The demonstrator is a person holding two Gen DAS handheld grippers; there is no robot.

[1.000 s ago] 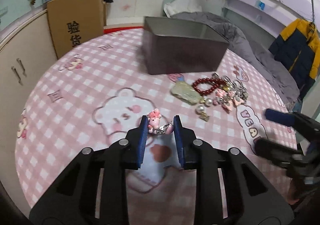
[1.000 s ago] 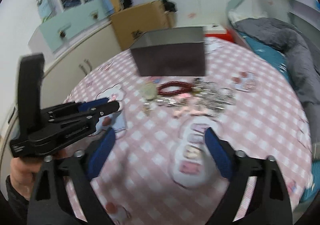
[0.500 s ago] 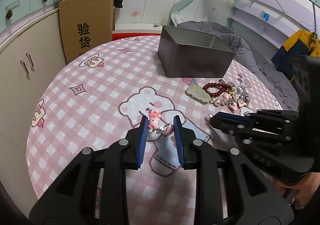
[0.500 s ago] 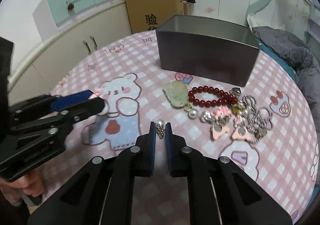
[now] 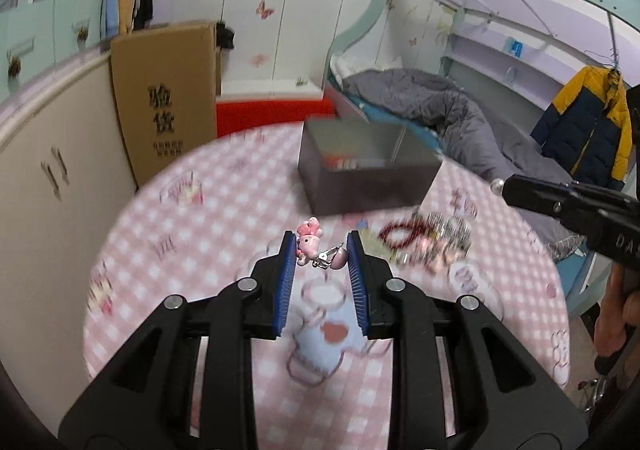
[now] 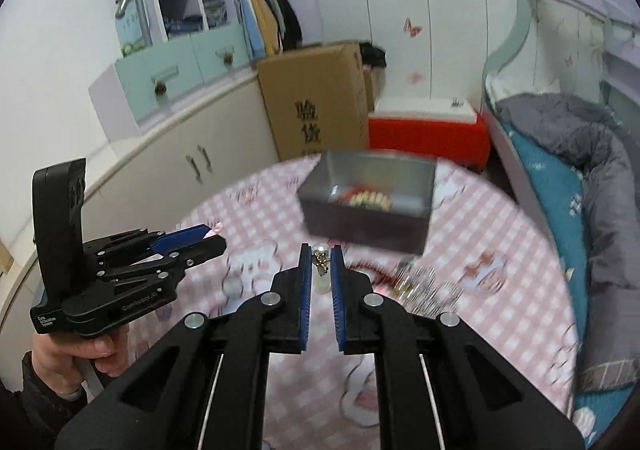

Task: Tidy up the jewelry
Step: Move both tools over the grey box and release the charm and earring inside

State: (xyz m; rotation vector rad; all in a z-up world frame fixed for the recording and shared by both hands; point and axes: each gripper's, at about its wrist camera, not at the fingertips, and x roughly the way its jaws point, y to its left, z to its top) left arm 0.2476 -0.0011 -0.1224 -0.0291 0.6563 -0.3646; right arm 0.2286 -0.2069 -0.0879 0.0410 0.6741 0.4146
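My left gripper [image 5: 321, 252] is shut on a pink cartoon charm [image 5: 307, 244] with a small metal clasp, held up off the round pink-checked table [image 5: 200, 234]. My right gripper [image 6: 321, 255] is shut on a pearl earring [image 6: 321, 264] with a gold dangle, also in the air. Each gripper shows in the other's view: the right gripper [image 5: 505, 186] with the pearl at its tip, the left gripper [image 6: 212, 236] with a pink bit. A grey metal box [image 6: 368, 226] beyond both holds some jewelry. The loose jewelry pile [image 5: 424, 244], with a red bead bracelet, lies blurred on the cloth.
A cardboard box [image 5: 168, 98] and a red cooler [image 6: 428, 130] stand behind the table. Cream cabinets [image 6: 200, 154] run along the left. A bed with a grey quilt [image 5: 440, 106] lies to the right. A person's hand [image 6: 80, 350] grips the left tool.
The right gripper went from wide open to shut on the pearl earring and lifted it off the cloth. Both grippers rose; the left kept the pink charm.
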